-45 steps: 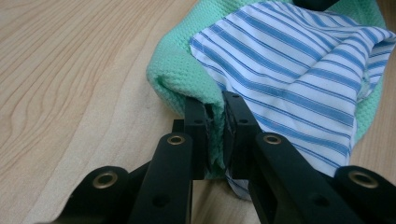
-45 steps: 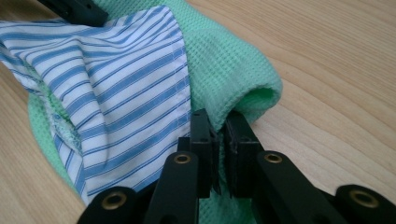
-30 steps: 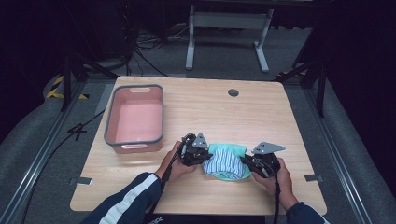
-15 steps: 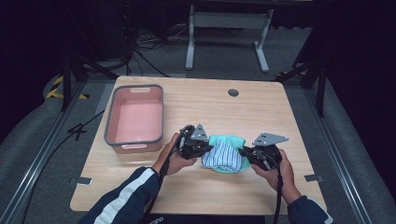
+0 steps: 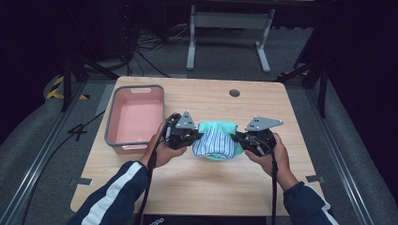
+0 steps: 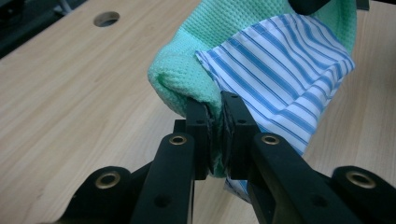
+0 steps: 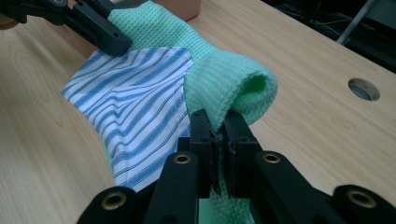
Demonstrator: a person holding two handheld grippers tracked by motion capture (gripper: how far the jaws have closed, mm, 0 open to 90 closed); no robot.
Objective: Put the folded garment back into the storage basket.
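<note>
Pink bin (image 5: 136, 119), grey-rimmed, sits at the left side of the table (image 5: 281, 108). Nothing visible inside it in the high view.

Left gripper (image 5: 190, 137): just right of the bin, held in the person's left hand (image 5: 162, 150). In the left gripper view (image 6: 215, 123) the jaws are narrow, clamped on a bunched edge of the cloth bundle (image 6: 261, 60), with green fabric pinched between the pads.

Cloth bundle (image 5: 216, 140): between the two grippers, near the middle of the table toward the person. It looks like a green waffle-weave cloth (image 7: 219, 74) with a blue-and-white striped cloth (image 7: 135, 116) lying against it. Folded or rolled over; the exact fold is hard to read. It hangs slack between the grips. The gripper views suggest most of it is off the table, but whether the lowest part touches I cannot tell.

Right gripper (image 5: 241, 139): right of the bundle, in the right hand (image 5: 277, 157). In the right gripper view (image 7: 217, 128) its jaws are likewise nearly closed on the opposite green edge.

Progress, judged: both grasps are made and the bundle is carried by two opposite edges. Remaining: the transfer itself, likely leftward to the bin, then lowering and release. Bin as destination is my inference. Nothing has been placed yet.
</note>
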